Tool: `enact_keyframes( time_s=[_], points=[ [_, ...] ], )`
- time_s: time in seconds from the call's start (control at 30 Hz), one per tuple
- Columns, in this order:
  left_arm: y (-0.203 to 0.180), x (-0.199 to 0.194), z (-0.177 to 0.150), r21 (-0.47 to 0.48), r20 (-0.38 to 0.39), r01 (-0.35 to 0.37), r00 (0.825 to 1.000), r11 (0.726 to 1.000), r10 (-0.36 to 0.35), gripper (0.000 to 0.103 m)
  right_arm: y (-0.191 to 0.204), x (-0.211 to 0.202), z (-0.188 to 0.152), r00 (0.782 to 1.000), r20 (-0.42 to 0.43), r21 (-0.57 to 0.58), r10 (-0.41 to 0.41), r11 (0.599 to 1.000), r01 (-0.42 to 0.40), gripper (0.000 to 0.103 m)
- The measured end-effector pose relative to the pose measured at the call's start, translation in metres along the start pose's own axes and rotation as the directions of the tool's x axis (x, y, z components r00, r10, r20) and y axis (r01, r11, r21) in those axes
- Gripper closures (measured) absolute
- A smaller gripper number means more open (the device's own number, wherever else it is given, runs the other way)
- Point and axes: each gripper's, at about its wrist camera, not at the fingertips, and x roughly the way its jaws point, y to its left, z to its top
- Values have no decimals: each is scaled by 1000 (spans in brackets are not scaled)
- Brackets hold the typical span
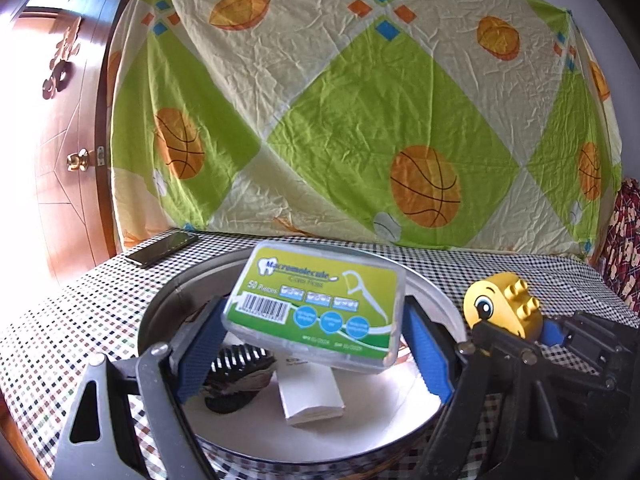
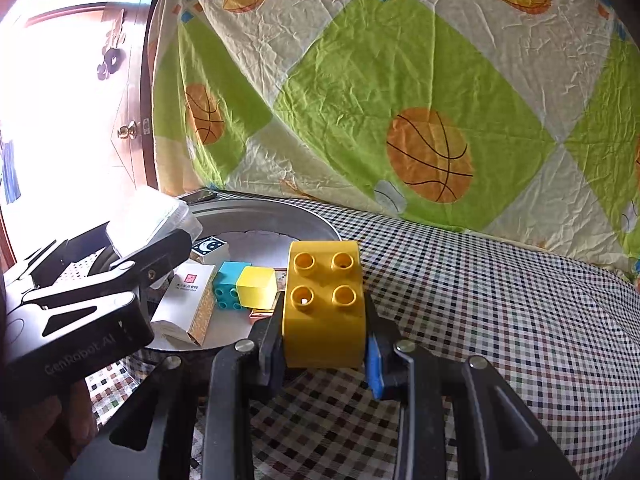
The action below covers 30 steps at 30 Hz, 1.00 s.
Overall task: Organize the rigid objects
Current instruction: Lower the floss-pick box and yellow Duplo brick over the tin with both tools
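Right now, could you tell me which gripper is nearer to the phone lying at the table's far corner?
Left. The left gripper, holding the floss box over the tray, is nearer the phone. The right gripper, clamping the yellow block, sits beyond the tray's opposite side.

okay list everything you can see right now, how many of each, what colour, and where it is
floss pick box: 1, clear with green label, held above the tray
yellow toy block: 1, yellow with a cartoon eye, held over the tablecloth beside the tray
metal tray: 1, silver, on the table
blue block: 1, blue, in the tray
yellow cube: 1, yellow, in the tray against the blue block
white carton: 1, white and gold, in the tray
moon-print box: 1, dark and white, in the tray
black comb: 1, black, in the tray under the floss box
phone: 1, black, far left of the table
checked tablecloth: 1, multicolour
basketball-print sheet: 1, green and cream, behind
wooden door: 1, brown, left
left gripper: clamped on the floss box
right gripper: clamped on the yellow toy block
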Motion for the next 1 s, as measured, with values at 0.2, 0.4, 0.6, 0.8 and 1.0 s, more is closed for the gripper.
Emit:
enact_keyframes(
  time_s=[0.2,0.4,0.6,0.8,1.0],
  points=[
    [20,2,9,13,-19,-25,999,1000,26,17,6,12,12,1000,-10,1,30,1000,-30,69],
    [43,16,25,28,-76,-57,995,998,59,17,16,33,37,995,-36,9,92,996,-92,69],
    [60,44,35,35,-185,-42,982,999,48,17,19,63,53,987,-94,46,134,990,-130,69],
    [62,68,35,67,-253,-58,965,996,73,17,22,88,59,978,-155,53,138,990,-132,69],
    [59,83,36,71,-289,-43,955,997,62,17,17,106,53,973,-209,59,102,994,-92,69]
  ],
)
